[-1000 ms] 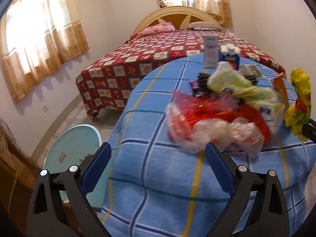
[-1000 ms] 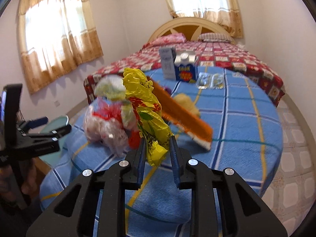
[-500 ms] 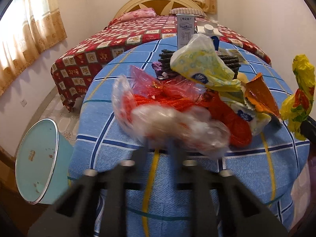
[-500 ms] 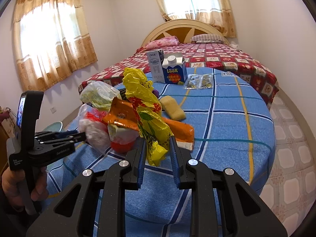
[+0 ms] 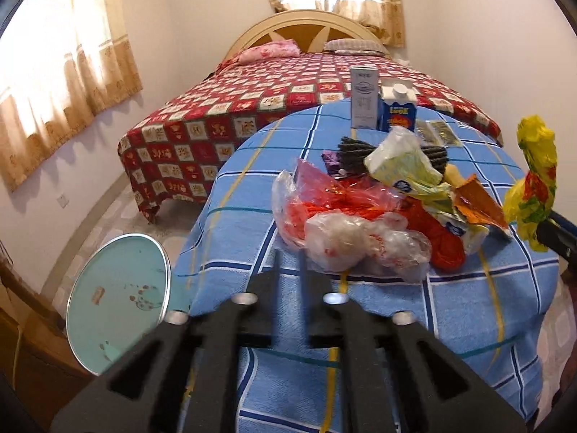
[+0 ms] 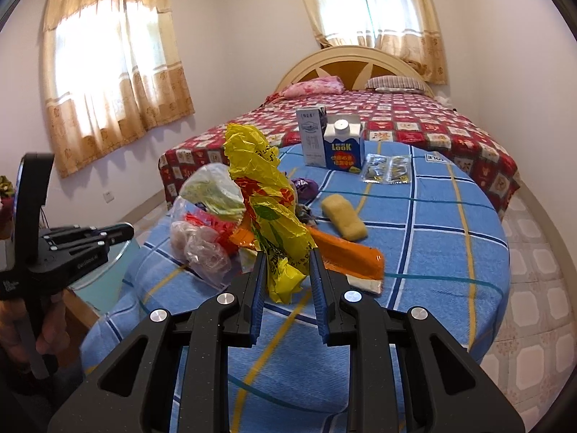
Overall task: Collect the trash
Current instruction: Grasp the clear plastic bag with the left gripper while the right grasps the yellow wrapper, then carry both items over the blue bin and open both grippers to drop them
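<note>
Right wrist view showed my right fingers (image 6: 288, 270) pinched on the yellow wrapper (image 6: 268, 202), light and crackly, best held at its bunched foot. My left fingers (image 5: 288, 263), empty, narrow and opening, hung near the clear bag (image 5: 364, 241) on the counter (image 5: 252, 180): soft, slippery, graspable by any fold. A second before, they gaped wide; the wrapper stayed held.

A crumpled yellow wrapper (image 6: 268, 213) with red and green print stands upright, its lower end pinched between blue pads; a clear plastic bag (image 5: 360, 238), knotted and bunched, lies at the table's near edge, touching red netting (image 5: 441, 241); a pale green pouch (image 5: 404, 164) and an orange wrapper (image 5: 478, 205) lean on the heap.
</note>
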